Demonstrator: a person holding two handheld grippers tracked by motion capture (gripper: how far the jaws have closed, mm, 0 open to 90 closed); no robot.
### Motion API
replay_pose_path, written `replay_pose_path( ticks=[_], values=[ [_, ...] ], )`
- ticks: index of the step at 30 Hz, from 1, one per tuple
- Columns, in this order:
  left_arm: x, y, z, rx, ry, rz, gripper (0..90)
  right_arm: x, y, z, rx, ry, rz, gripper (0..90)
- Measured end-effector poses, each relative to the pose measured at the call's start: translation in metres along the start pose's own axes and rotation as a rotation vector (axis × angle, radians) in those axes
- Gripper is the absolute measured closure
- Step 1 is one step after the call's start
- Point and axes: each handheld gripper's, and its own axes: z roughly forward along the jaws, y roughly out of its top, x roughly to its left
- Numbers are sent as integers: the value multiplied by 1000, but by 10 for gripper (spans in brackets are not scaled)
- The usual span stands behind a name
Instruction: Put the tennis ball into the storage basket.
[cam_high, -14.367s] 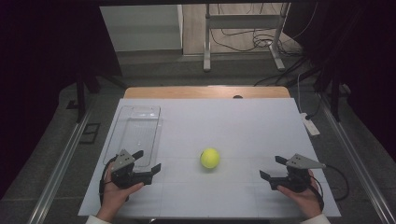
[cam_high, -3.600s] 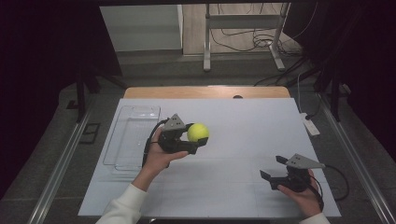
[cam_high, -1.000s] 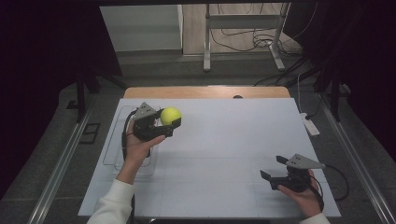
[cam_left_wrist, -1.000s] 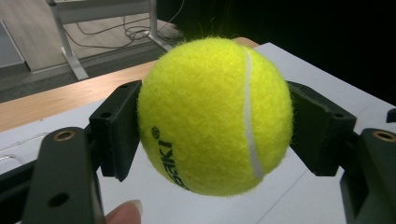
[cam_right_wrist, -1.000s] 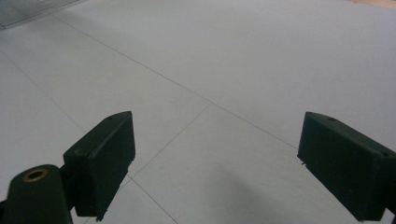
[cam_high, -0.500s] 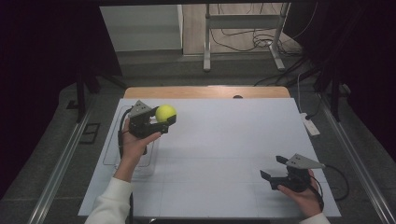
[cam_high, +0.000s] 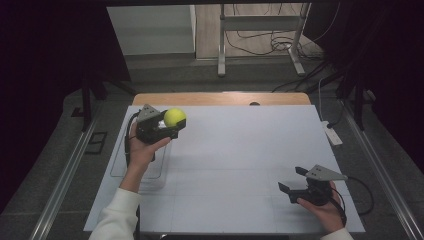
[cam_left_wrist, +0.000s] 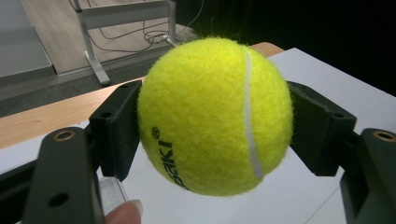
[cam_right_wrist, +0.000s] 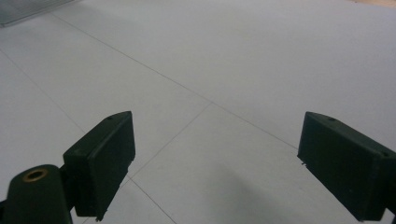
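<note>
Left gripper (cam_high: 172, 125) clamped on tennis ball (cam_high: 175, 117), above clear tray (cam_high: 131, 167), perhaps its far end. Right gripper (cam_high: 294, 181) wide apart, empty, near white table (cam_high: 240, 145) edge.

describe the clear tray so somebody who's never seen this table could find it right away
Start at the white table and go to its left edge, on the side of the person's left gripper, which is shut on a yellow tennis ball. The clear tray lies flat there, long side running along that edge, partly under the raised left hand. It is see-through, with only its rim showing against the white.
</note>
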Motion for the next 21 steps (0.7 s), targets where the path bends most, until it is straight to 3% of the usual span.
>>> replay_pose_path(
  ticks=[21],
  values=[
    [26,0,6,13,61,-49,269,0,-1,0,2,-5,2,113]
  ],
)
